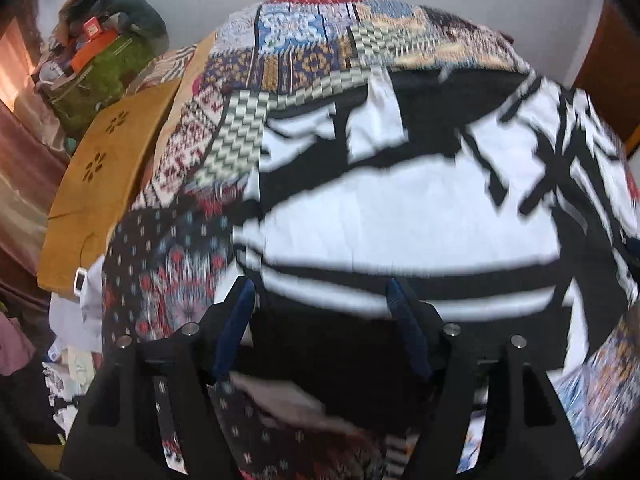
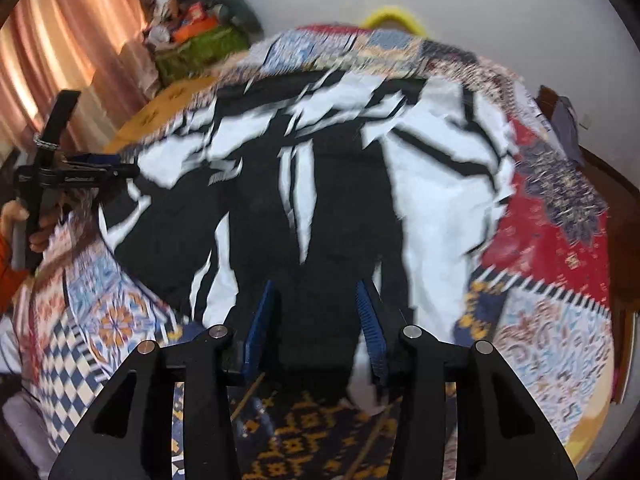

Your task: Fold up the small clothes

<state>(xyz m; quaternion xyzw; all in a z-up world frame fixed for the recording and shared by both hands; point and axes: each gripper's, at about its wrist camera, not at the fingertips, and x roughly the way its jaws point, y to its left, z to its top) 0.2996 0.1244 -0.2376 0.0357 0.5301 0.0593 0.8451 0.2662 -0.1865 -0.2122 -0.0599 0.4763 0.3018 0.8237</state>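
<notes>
A black and white patterned garment (image 1: 400, 220) lies spread out on a patchwork bedspread (image 1: 288, 48). My left gripper (image 1: 320, 284) hovers over the garment's near black edge. Its blue pads (image 1: 234, 320) stand wide apart and open, pressing on nothing. In the right wrist view the same garment (image 2: 432, 200) fills the middle. My right gripper (image 2: 317, 286) is open over its near edge, and black cloth lies flat under the gap between the pads. The left gripper (image 2: 128, 168) also shows at the garment's far left corner, held by a hand (image 2: 38, 228). Both views are blurred.
A brown wooden board with cut-out flowers (image 1: 104, 168) stands left of the bed. Behind it is a green bag (image 1: 100, 72) piled with clutter. Pink curtains (image 2: 80, 40) hang at the left. A yellow object (image 2: 394, 18) peeks over the bed's far edge against a pale wall.
</notes>
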